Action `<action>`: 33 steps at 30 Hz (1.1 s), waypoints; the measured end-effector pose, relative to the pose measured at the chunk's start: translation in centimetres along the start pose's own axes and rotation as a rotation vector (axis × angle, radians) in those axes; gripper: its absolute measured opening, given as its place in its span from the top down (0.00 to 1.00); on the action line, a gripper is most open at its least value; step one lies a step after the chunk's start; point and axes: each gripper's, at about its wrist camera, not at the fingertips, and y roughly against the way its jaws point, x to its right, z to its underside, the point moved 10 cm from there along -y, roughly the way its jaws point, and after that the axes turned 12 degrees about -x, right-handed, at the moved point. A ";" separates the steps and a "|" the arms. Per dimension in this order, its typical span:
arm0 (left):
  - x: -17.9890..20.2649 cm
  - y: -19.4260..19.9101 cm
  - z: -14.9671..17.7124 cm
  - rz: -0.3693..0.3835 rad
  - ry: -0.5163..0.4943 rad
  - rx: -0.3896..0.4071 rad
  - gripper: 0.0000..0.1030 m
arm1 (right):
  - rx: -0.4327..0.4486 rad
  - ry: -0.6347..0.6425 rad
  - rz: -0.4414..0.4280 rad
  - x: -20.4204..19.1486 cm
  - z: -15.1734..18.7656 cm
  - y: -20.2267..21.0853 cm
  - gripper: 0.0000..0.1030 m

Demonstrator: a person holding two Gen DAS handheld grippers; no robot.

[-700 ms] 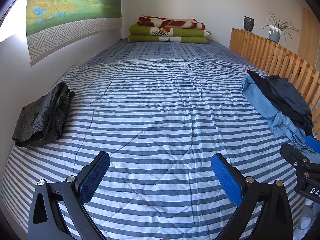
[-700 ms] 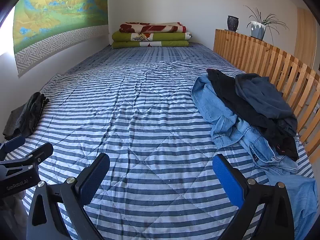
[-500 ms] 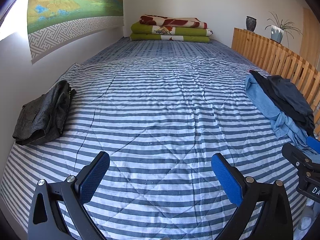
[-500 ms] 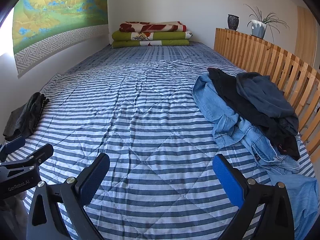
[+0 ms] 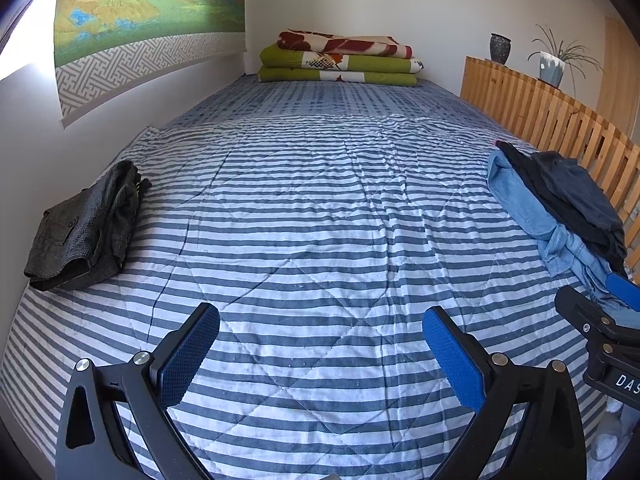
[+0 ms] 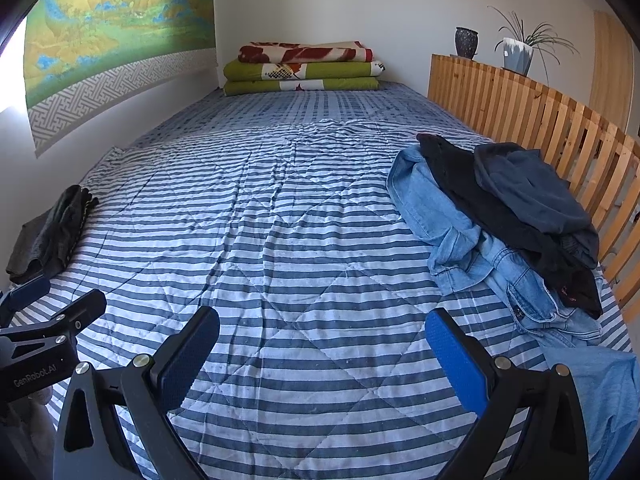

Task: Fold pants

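Note:
A heap of unfolded clothes (image 6: 516, 224) lies at the bed's right side by the wooden rail: light blue jeans (image 6: 444, 216) underneath, black and dark navy garments on top. The same heap (image 5: 560, 208) shows at the right of the left wrist view. A folded dark grey pair of pants (image 5: 84, 232) rests by the left wall, also seen in the right wrist view (image 6: 48, 240). My left gripper (image 5: 320, 348) and right gripper (image 6: 322, 350) both hover open over the striped quilt, holding nothing. Each one's side shows in the other's view.
The blue and white striped quilt (image 5: 312, 208) covers the bed. Folded green and red blankets (image 5: 340, 60) are stacked at the far end. A wooden slatted rail (image 6: 540, 120) runs along the right, with a vase and a potted plant (image 6: 520, 52) on it. A wall hanging (image 5: 148, 16) covers the left wall.
Both views have drifted slightly back and up; the clothes heap and folded pants sit a little lower in frame. Both grippers stay open and nothing on the bed has moved.

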 end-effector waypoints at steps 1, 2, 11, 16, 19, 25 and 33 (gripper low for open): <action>0.0 0.0 0.1 -0.004 -0.005 0.002 0.00 | 0.003 0.006 0.003 -0.1 0.0 0.1 0.01; 0.1 -0.1 0.2 -0.008 -0.009 0.000 0.00 | 0.004 0.010 0.006 -0.1 0.1 0.1 0.01; 0.2 -0.6 0.2 -0.002 -0.002 -0.009 0.00 | -0.001 0.006 -0.001 -0.3 0.1 -0.1 0.01; 1.0 -0.7 0.3 -0.005 -0.024 -0.012 0.00 | -0.003 0.006 0.003 0.1 0.3 -0.2 0.01; 1.3 -0.8 0.4 -0.008 -0.035 -0.016 0.00 | -0.009 -0.002 0.000 0.3 0.4 -0.4 0.01; 1.3 -0.4 0.4 -0.003 -0.035 -0.004 0.00 | -0.009 0.002 -0.006 -0.1 0.3 -0.4 0.01; 0.9 -0.5 0.7 -0.004 -0.029 -0.012 0.00 | -0.014 0.003 -0.003 -0.1 0.5 -0.5 0.01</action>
